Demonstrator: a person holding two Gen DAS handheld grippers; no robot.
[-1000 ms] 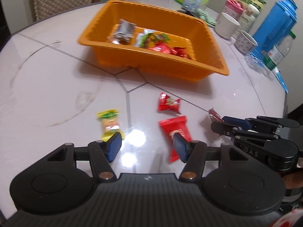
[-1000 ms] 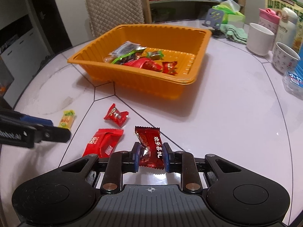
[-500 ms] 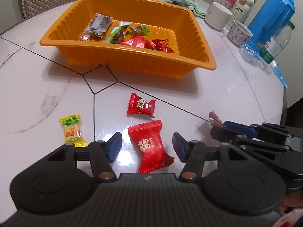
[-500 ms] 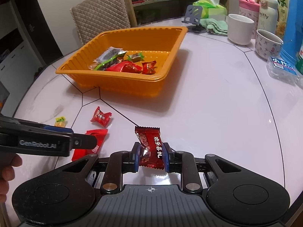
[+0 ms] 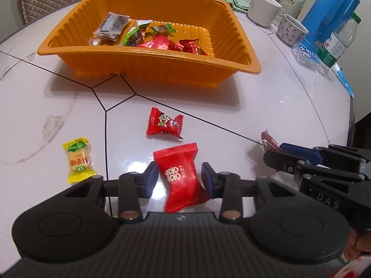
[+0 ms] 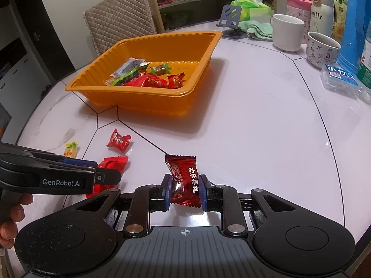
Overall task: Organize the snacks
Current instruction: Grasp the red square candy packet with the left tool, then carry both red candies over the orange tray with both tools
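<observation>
In the right wrist view, the right gripper is pinching a dark red candy at the lower centre of the frame, both blue pads pressing flat against the wrapper's sides. The wrapper is standing upright between them, its crimped top edge sticking up above the pads.

In the left wrist view, the left gripper is sitting at the lower centre with its blue pads spread on either side of a bright red candy. The left pad is lying at the wrapper's edge and the right pad just beside it; whether either is truly touching cannot be told. That candy is lying on the white table.

Just above it in the frame, a smaller red candy with a cartoon face is lying apart on the table. At the lower left, a yellow candy is resting beside the left gripper's body.

The orange tray is occupying the upper centre of the frame, holding several wrapped snacks gathered toward its near wall.

At the upper right, a white mug, a patterned cup and a blue thermos are standing near one another.
</observation>
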